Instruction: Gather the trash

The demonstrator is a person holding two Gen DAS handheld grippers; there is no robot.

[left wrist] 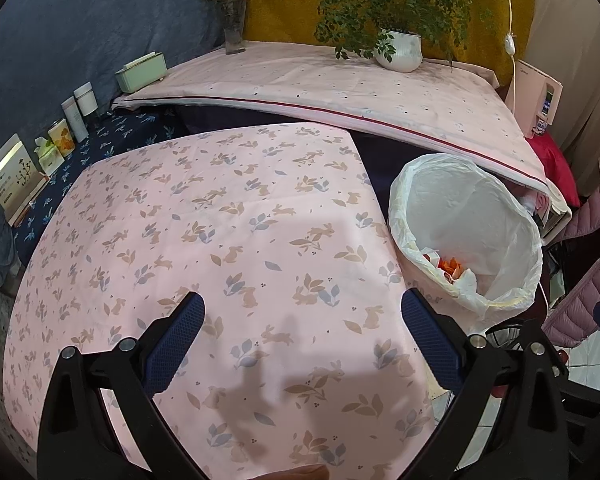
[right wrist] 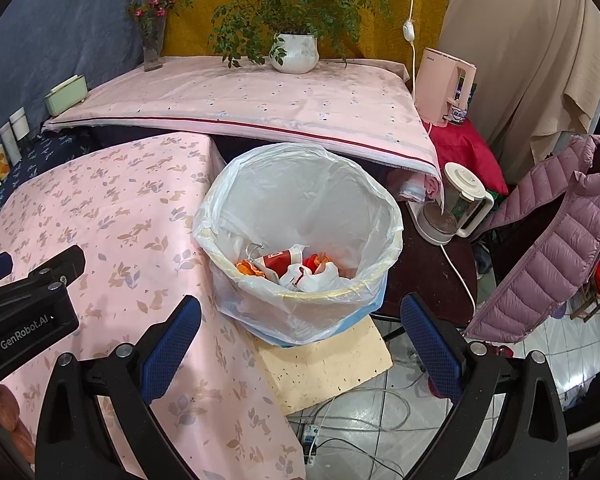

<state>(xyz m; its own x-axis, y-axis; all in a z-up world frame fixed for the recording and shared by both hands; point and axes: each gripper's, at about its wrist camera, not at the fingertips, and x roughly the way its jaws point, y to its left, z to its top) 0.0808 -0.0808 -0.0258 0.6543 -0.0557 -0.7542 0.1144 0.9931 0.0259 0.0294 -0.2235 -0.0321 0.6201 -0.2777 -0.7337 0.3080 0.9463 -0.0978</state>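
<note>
A bin lined with a white plastic bag (right wrist: 300, 200) stands off the right edge of the pink rabbit-print table (left wrist: 220, 220); it also shows in the left wrist view (left wrist: 468, 216). Inside lie orange peel, a red-and-white wrapper and crumpled white paper (right wrist: 296, 268). My left gripper (left wrist: 302, 320) is open and empty above the table's near part. My right gripper (right wrist: 300, 328) is open and empty, just in front of the bin. The left gripper's body (right wrist: 28, 312) shows at the left of the right wrist view.
A higher pink-covered surface (right wrist: 260, 100) behind holds a potted plant (right wrist: 294, 52), a flower vase (right wrist: 152, 48) and a green box (right wrist: 66, 94). Small cartons and bottles (left wrist: 60, 136) line the left. A kettle (right wrist: 456, 204), purple jacket (right wrist: 552, 240) and floor cables (right wrist: 360, 412) are right.
</note>
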